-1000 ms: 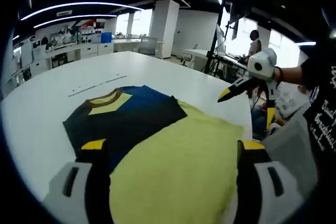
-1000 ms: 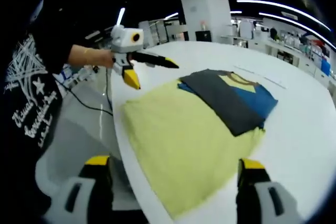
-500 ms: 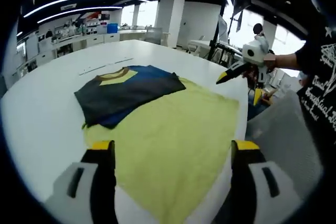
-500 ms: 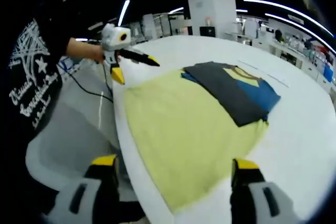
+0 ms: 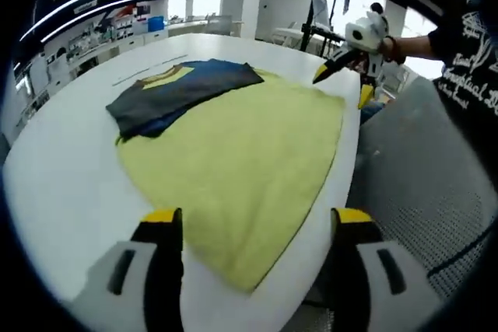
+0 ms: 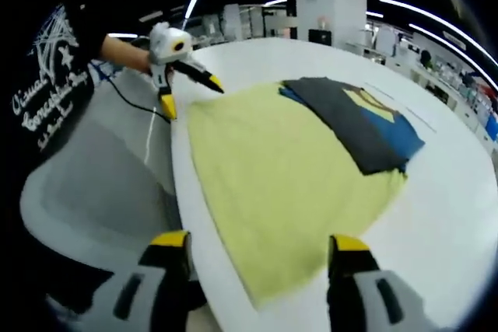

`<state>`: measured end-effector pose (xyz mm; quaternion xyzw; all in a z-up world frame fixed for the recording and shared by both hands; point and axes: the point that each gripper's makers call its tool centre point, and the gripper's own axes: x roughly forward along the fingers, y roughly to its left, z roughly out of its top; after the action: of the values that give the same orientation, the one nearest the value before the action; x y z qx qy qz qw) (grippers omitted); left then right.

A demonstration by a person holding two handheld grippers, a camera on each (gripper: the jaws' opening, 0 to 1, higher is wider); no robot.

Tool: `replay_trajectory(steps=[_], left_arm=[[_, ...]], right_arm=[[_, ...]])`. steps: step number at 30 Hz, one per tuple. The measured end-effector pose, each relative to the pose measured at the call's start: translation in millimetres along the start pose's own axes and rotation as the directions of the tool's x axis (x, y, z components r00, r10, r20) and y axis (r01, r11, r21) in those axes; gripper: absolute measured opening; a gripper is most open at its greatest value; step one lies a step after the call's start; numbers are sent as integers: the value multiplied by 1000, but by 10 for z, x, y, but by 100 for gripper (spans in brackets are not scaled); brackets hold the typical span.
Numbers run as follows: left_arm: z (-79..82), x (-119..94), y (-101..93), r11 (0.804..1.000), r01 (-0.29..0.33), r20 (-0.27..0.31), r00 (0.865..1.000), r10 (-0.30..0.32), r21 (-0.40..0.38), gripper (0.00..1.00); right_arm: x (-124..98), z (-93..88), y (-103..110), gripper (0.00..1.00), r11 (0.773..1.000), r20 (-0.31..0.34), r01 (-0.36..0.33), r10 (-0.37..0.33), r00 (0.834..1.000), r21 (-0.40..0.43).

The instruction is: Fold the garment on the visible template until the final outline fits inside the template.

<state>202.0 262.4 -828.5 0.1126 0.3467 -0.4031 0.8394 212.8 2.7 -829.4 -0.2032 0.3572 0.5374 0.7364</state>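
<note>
The left gripper (image 5: 249, 227) has its yellow-tipped jaws spread wide, gripping nothing, above the near edge of the yellow template (image 5: 241, 145); the right gripper (image 6: 259, 250) is likewise agape and unloaded. Each view catches the other gripper, jaws apart, at the template's far corner. The folded dark garment (image 5: 175, 91) lies across the template's far end on the white table (image 5: 62, 161). The left gripper view alone shows a grey chair (image 5: 420, 169). Both cameras have drawn back since a second ago.
</note>
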Motion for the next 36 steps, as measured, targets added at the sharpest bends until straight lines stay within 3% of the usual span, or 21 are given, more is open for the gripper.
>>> replay_trajectory(steps=[6,16,20,26,32,36], left_arm=[[-102,-10,35,1000,-3,-19,1000,3,17,61],[-204,-23,46,999,9,-48,999,-7,54,53],[-258,-20,94,985,5,-95,995,12,171,49],[-281,18,106,989,13,-82,997,-1,144,46],[-277,42,187,992,16,-99,995,-4,126,38],[-236,66,137,990,23,-112,994,-7,141,34]], right_arm=[[15,-83,-4,59,1000,-31,-6,5,1000,-18],[32,-224,17,46,996,-100,-8,-1,995,-91],[48,-294,-28,40,993,-134,11,-27,991,-116],[40,-274,-35,36,991,-130,13,-31,991,-133],[48,-259,-85,26,991,-135,14,-33,990,-134],[58,-246,-109,21,990,-139,18,-38,990,-141]])
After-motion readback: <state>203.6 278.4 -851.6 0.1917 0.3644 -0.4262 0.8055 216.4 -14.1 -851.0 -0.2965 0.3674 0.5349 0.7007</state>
